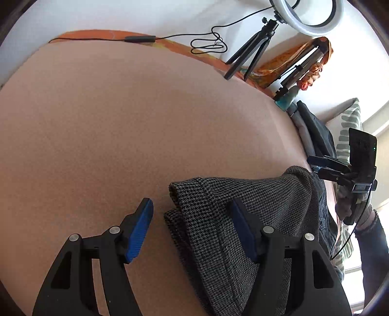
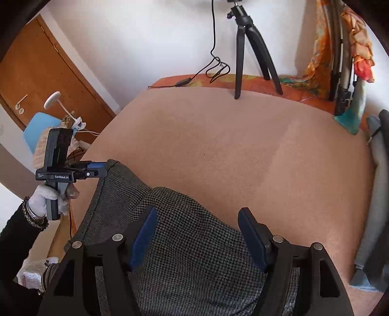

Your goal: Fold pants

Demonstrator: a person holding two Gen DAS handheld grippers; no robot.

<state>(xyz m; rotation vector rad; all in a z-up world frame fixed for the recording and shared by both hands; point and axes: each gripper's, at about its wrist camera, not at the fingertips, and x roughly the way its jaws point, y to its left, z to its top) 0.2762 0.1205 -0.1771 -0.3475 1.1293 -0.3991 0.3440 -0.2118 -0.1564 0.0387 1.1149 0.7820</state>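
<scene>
Grey houndstooth pants (image 1: 243, 218) lie bunched on the near edge of a pink bed (image 1: 121, 121). My left gripper (image 1: 192, 228) is open; its left pad is over the bare bed and its right pad over the pants' edge. My right gripper (image 2: 198, 238) is open just above the pants (image 2: 182, 243), holding nothing. In the right wrist view the left gripper (image 2: 99, 169) is at the pants' left corner. In the left wrist view the right gripper (image 1: 313, 165) is at the pants' right corner.
A black tripod (image 2: 243, 48) with a ring light (image 1: 313, 17) and cable (image 2: 214, 70) stands at the bed's far edge. Dark and grey clothes (image 2: 374, 194) lie along the right side. Orange cloth (image 2: 267, 82) covers the head end. A wooden door (image 2: 36, 80) stands at the left.
</scene>
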